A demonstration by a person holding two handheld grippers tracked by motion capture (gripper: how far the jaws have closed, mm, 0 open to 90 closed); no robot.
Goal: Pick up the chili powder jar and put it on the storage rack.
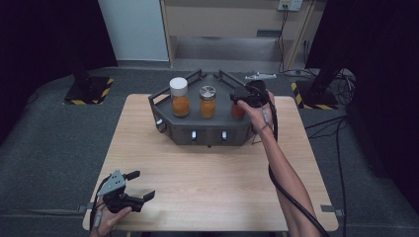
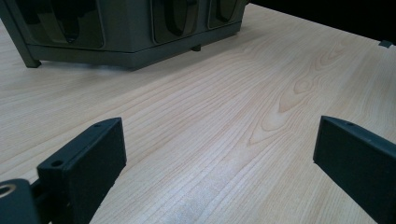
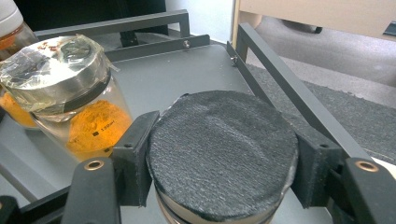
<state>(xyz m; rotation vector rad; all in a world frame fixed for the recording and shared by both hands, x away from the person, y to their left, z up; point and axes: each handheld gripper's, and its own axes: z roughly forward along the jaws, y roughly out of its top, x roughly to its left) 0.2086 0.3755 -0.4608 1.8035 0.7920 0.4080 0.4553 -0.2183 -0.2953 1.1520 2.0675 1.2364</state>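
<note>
The right gripper (image 3: 223, 161) is clamped on the black lid (image 3: 223, 158) of a jar (image 1: 238, 111), its pads pressing the lid's rim from both sides. That jar stands on the grey tray (image 1: 207, 134), at its right end. Just left of the jaws in the right gripper view stands a foil-lidded jar (image 3: 70, 93) of orange powder; beyond it, a white-capped jar (image 1: 179, 97). The left gripper (image 1: 141, 185) rests well apart at the table's (image 1: 197, 173) near left corner, jaws spread wide with nothing between them.
</note>
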